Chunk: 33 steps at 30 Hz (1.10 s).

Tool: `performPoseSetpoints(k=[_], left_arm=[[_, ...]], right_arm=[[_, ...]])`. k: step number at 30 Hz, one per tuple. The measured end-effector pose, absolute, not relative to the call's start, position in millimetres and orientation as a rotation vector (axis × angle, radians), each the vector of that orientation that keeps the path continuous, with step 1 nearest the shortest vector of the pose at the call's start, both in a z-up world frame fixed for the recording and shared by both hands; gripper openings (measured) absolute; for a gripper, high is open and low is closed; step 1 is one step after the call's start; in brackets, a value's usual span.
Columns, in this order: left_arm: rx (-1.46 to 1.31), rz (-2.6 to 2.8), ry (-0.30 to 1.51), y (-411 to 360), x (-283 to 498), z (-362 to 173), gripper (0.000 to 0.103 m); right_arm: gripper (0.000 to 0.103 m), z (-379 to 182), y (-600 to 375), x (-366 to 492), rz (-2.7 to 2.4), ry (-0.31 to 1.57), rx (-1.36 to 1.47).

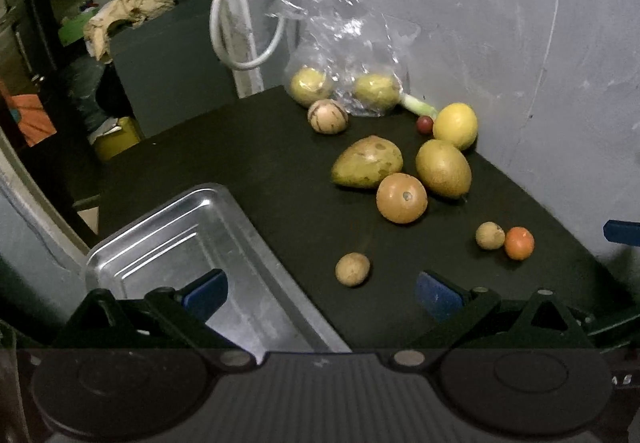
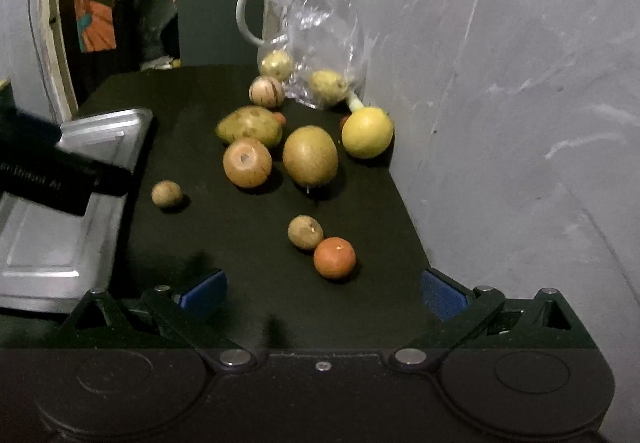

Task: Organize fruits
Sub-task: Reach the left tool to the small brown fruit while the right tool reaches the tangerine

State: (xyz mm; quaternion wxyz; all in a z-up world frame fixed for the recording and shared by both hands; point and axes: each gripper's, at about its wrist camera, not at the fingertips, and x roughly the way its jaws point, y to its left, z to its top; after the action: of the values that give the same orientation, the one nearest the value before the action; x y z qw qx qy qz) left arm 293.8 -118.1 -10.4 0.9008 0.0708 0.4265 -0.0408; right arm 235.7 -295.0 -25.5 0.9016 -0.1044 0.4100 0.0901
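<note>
Fruit lay loose on the worktop, tray empty at left. We held both jaws spread; the right gripper should straddle the orange squarely, closing gently.

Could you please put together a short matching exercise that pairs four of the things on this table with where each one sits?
Things:
1. metal tray
2. yellow round fruit
3. small orange fruit
4. plastic bag

Places:
A. touching a small brown fruit, nearest the right gripper
B. far corner, standing against the wall
C. left side of the table, empty
D. by the wall, just in front of the bag

Pairs: 1-C, 2-D, 3-A, 4-B
</note>
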Motion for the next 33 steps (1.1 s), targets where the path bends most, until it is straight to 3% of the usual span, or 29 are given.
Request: performPoseSetpoints(k=[9,14,27,33], left_arm=[[0.175,-0.139,0.939,-132,313,-44,0.102],[0.148,-0.140,0.947,-134,318,-54,0.100],[0.036,-0.142,0.970,-125,329,-64,0.082],[-0.010,-0.150,0.984,-124,335,-67,0.065]], right_arm=[[0.099,-50,-299,249,0.229,0.865,-0.170],[0.088,-59,-301,254,0.232,0.866,-0.152],[0.065,-70,-308,271,0.185,0.863,-0.096],[0.052,-73,-309,273,0.178,0.878,-0.079]])
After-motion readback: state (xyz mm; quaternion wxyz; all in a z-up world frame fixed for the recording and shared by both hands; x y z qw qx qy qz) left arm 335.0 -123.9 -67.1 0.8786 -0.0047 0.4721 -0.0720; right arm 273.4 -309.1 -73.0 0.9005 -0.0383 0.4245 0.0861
